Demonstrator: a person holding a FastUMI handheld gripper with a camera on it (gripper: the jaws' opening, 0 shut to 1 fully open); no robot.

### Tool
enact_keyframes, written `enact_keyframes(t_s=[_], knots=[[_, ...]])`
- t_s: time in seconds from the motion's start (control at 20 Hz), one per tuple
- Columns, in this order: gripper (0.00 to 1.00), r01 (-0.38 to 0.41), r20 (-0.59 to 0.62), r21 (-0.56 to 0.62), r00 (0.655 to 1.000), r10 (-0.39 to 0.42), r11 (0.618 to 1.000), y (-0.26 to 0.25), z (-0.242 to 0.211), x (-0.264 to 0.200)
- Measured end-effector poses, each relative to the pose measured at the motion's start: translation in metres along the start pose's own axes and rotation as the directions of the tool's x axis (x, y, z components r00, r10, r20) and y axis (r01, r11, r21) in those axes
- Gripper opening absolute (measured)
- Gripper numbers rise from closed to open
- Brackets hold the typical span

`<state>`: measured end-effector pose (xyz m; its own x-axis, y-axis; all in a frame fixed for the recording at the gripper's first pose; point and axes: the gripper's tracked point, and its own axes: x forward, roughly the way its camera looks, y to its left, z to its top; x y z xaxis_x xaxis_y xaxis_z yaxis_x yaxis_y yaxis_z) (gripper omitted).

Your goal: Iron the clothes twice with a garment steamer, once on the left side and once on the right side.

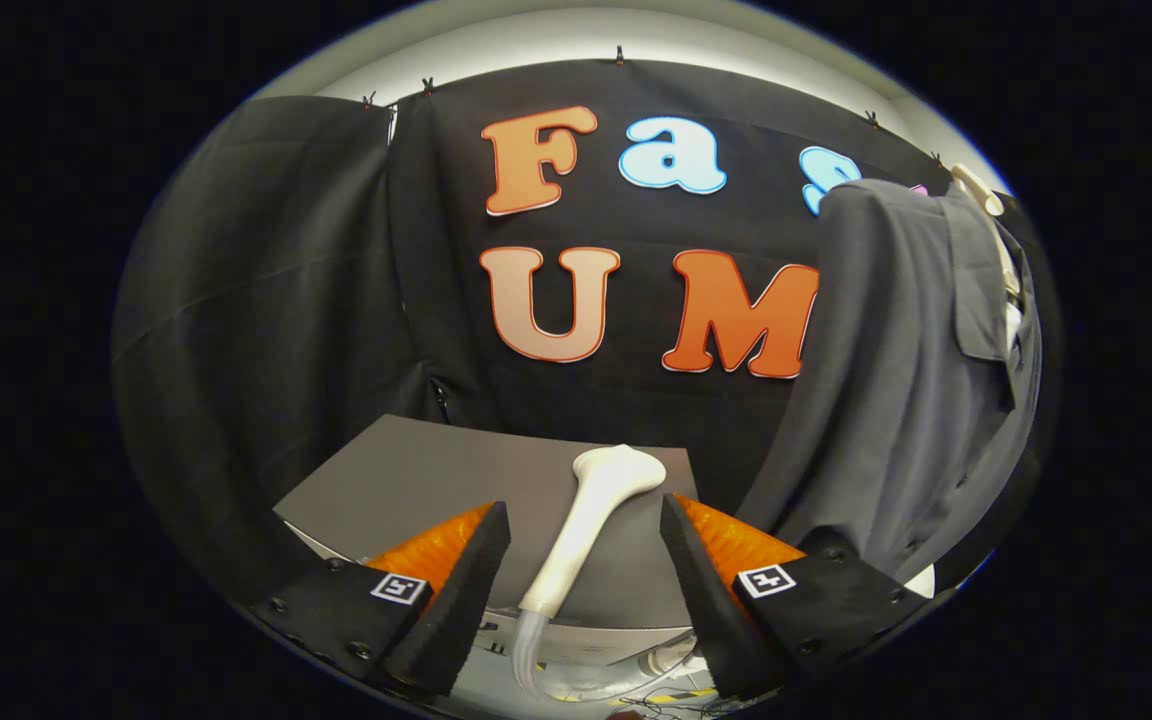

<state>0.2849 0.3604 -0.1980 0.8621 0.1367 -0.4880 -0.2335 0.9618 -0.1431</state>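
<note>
The gripper (584,520) is released, fingers spread wide. Between them a white steamer (591,515) lies on the grey tabletop (416,480), head toward its far edge. A grey shirt (896,380) hangs beside the table's right edge.

White garment steamer (591,520) lying flat on a grey surface (416,480), wide head pointing away, clear hose trailing off the near edge, grey shirt (906,380) hanging upright on a pale hanger just to the right, collar at top, front facing sideways.
</note>
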Motion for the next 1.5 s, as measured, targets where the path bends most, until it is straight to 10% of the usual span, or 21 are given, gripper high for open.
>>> enact_keyframes(t_s=[0.8, 0.95, 1.5], knots=[[0.96, 0.122, -0.382, 0.053, 0.919, -0.093, 0.991, -0.022, -0.078, 0.158], [0.74, 0.146, -0.412, 0.063, 0.905, -0.107, 0.987, -0.027, -0.084, 0.162], [0.42, 0.074, -0.387, 0.171, 0.922, -0.003, 0.982, -0.005, -0.080, 0.163]])
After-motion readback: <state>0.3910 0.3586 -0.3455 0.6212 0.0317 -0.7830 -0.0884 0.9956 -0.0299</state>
